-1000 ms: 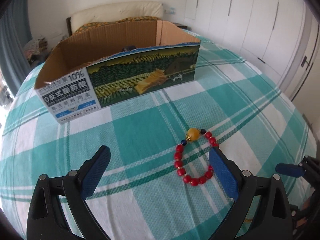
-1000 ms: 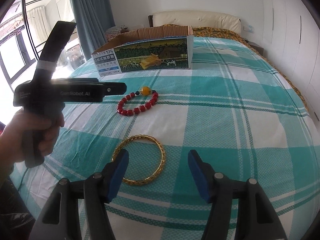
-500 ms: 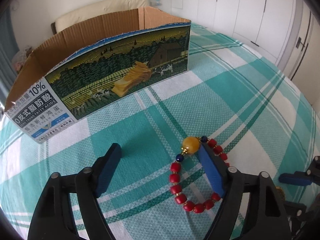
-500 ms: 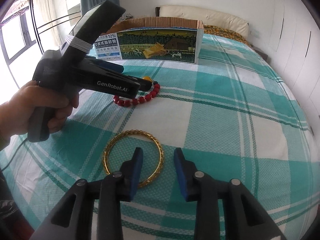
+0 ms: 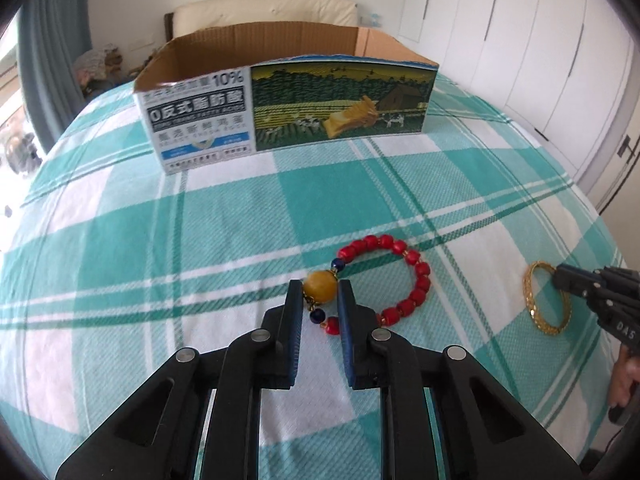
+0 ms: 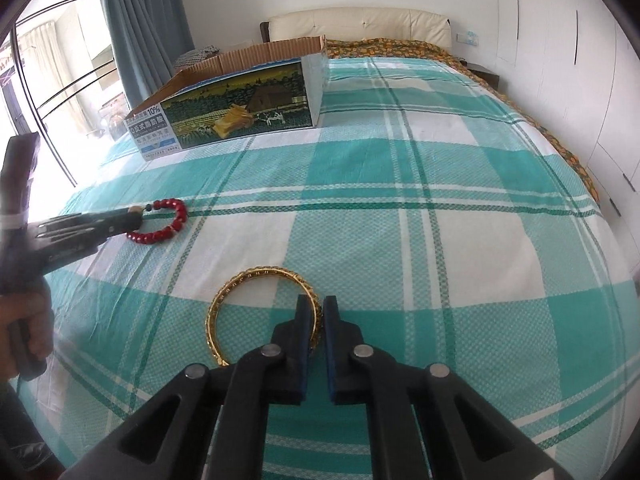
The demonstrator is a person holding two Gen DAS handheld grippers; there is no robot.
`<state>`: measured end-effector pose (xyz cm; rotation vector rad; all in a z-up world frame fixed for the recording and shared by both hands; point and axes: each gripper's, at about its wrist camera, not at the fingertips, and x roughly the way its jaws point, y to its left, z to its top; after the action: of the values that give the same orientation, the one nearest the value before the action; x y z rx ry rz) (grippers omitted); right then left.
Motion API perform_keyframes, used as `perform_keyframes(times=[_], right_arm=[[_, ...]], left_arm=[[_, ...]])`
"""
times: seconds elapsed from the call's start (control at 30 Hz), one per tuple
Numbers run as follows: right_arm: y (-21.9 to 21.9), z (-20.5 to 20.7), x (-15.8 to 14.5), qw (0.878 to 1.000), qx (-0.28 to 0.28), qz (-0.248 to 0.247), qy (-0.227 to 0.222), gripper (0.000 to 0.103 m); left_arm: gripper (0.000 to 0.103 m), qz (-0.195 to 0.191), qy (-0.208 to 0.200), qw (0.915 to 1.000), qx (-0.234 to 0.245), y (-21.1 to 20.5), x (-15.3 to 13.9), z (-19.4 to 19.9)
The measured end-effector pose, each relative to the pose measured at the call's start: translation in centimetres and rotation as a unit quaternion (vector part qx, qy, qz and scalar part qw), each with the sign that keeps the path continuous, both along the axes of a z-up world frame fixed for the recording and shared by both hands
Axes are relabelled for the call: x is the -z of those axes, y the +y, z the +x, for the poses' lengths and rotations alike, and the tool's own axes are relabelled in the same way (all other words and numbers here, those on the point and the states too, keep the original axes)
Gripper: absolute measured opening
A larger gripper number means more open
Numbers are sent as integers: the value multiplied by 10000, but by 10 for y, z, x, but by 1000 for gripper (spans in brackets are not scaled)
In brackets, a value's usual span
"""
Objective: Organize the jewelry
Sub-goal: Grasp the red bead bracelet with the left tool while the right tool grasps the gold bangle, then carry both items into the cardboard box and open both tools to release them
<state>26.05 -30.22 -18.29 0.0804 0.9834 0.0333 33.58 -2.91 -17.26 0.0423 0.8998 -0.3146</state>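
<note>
A red bead bracelet (image 5: 404,276) with a large amber bead (image 5: 319,287) lies on the checked bedspread. My left gripper (image 5: 319,292) is shut on the amber bead. The bracelet also shows in the right wrist view (image 6: 168,224), with the left gripper (image 6: 134,216) at its end. A gold bangle (image 6: 240,300) lies on the bedspread. My right gripper (image 6: 316,310) is shut on the bangle's right rim. In the left wrist view the bangle (image 5: 536,308) sits at the right with the right gripper (image 5: 560,276) on it.
An open cardboard box (image 5: 288,100) with a printed farm picture stands on the bed beyond the bracelet; it also shows in the right wrist view (image 6: 232,108). White wardrobes (image 5: 520,40) line the right side. A curtain and window (image 6: 60,80) are at the left.
Both grippers have closed: the left one moved onto the amber bead and shut on it, the right one shut on the bangle's rim.
</note>
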Motion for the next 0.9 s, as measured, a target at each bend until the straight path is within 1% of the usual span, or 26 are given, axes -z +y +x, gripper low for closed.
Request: perform_keyframes(times=[0.13, 0.23, 0.27, 0.3, 0.33, 0.37, 0.4, 0.53, 0.57, 0.6, 0.63, 0.67, 0.73, 0.8, 0.9], right_arm=[[2, 1, 0, 10000, -6, -46, -16, 6], [1, -1, 0, 10000, 47, -15, -47, 7], [1, -1, 1, 10000, 51, -10, -53, 7], [2, -2, 1, 10000, 41, -22, -59, 7], [2, -3, 1, 10000, 23, -47, -59, 7], [3, -3, 1, 10000, -4, -74, -58, 8], [4, -3, 1, 9999, -28, -109, -56, 8], [7, -2, 1, 9995, -100, -275, -67, 8], [8, -1, 1, 9994, -109, -308, -65, 8], [9, -1, 1, 9993, -131, -344, -57, 8], [10, 0, 1, 9991, -172, -393, -53, 8], [11, 0, 1, 9987, -226, -462, -43, 8], [12, 1, 0, 9982, -279, -526, 8, 6], [8, 2, -5, 9991, -269, -318, 35, 6], [3, 4, -22, 9997, -212, -5, -83, 6]], left_arm=[[16, -248, 80, 9993, -256, 25, 0, -10], [19, -256, 126, 9990, -351, 31, 3, -11], [26, -247, 114, 9990, -364, 32, 3, -11], [37, -222, 100, 9990, -371, 32, 3, -11], [42, -182, 87, 9991, -374, 29, 3, -11], [51, -128, 70, 9992, -374, 28, 3, -12], [51, -72, 46, 9993, -363, 26, 4, -12], [50, 87, -50, 9993, -360, 21, 6, -11], [46, 123, -74, 9992, -376, 20, 6, -10], [29, 160, -104, 9990, -395, 19, 6, -9], [20, 176, -107, 9990, -401, 19, 6, -8], [16, 120, -91, 9992, -381, 19, 6, -7], [16, 35, -51, 9993, -371, 22, 4, -7], [16, -126, -7, 9994, -330, 25, -1, -8], [16, -431, -74, 9986, -299, 28, -23, -13]])
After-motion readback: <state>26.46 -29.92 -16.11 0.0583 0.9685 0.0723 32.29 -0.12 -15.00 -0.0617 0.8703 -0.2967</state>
